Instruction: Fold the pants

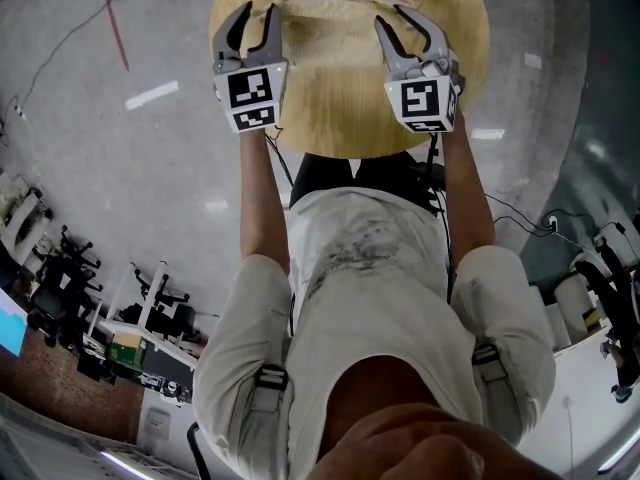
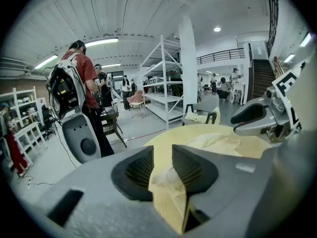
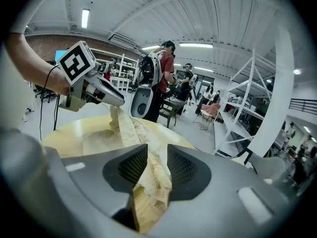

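Note:
Cream pants (image 1: 330, 8) lie on a round wooden table (image 1: 340, 118) at the top of the head view. My left gripper (image 1: 250, 20) is at the cloth's left edge and my right gripper (image 1: 410, 23) at its right edge. In the left gripper view, a fold of the pants (image 2: 166, 192) is pinched between the jaws of the left gripper (image 2: 162, 166), with the right gripper (image 2: 257, 115) off to the side. In the right gripper view, the right gripper (image 3: 151, 165) is shut on bunched cloth (image 3: 148, 182). A strip of cloth rises from the table to the left gripper (image 3: 111, 100).
A person in a red shirt with a backpack rig (image 2: 77, 78) stands beyond the table beside a white machine (image 2: 81, 138). White shelving (image 2: 161, 78), a pillar (image 2: 188, 68) and a chair (image 2: 200, 117) stand farther off. Cables (image 1: 110, 18) cross the grey floor.

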Demonstrator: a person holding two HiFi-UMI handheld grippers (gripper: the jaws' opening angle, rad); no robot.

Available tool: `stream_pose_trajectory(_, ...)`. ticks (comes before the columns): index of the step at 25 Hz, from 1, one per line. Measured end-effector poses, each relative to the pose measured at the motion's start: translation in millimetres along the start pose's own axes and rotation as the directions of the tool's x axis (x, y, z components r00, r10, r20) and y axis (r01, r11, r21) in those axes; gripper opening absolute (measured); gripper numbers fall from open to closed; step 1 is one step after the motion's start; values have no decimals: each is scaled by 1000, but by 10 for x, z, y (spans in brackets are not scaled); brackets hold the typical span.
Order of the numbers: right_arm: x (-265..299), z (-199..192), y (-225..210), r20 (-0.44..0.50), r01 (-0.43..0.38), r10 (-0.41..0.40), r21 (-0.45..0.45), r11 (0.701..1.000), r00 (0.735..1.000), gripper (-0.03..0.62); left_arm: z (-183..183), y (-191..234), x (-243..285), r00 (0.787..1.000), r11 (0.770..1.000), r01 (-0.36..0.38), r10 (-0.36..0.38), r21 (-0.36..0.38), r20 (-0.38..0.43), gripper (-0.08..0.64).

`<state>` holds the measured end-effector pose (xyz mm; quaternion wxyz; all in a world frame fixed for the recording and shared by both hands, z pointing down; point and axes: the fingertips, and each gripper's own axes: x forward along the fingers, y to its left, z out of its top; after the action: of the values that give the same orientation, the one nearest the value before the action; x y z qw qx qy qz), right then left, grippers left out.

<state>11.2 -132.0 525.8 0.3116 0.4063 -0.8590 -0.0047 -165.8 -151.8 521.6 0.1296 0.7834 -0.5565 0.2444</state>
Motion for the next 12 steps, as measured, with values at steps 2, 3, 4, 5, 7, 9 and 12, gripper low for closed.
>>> stream_pose_trajectory(2,-29,23,10,7,2,-2,6,1000,1000,130,55,9,-70,999,1000,-25,25,6,21,91)
stream_pose_trajectory(3,-48,33,12,11,4,-4,8,1000,1000,127,75,6,-109,999,999,-37,37,9,30,66)
stream_pose_trajectory(4,-70,41,12,15,6,-6,11,1000,1000,123,93,-6,-149,998,999,-47,47,10,38,48)
stream_pose_trajectory(5,-93,50,9,20,8,-9,14,1000,1000,118,113,-24,-187,997,999,-53,53,11,47,30)
stream_pose_trajectory(7,-119,90,11,29,11,-11,20,1000,1000,106,155,-45,-250,996,998,-56,55,7,63,1)
stream_pose_trajectory(9,-116,143,32,36,10,-10,23,1000,999,92,189,-44,-294,996,999,-51,51,1,75,2)
stream_pose_trajectory(12,-150,175,81,43,8,-9,22,1000,999,70,208,-95,-355,995,999,-41,42,-5,89,2)
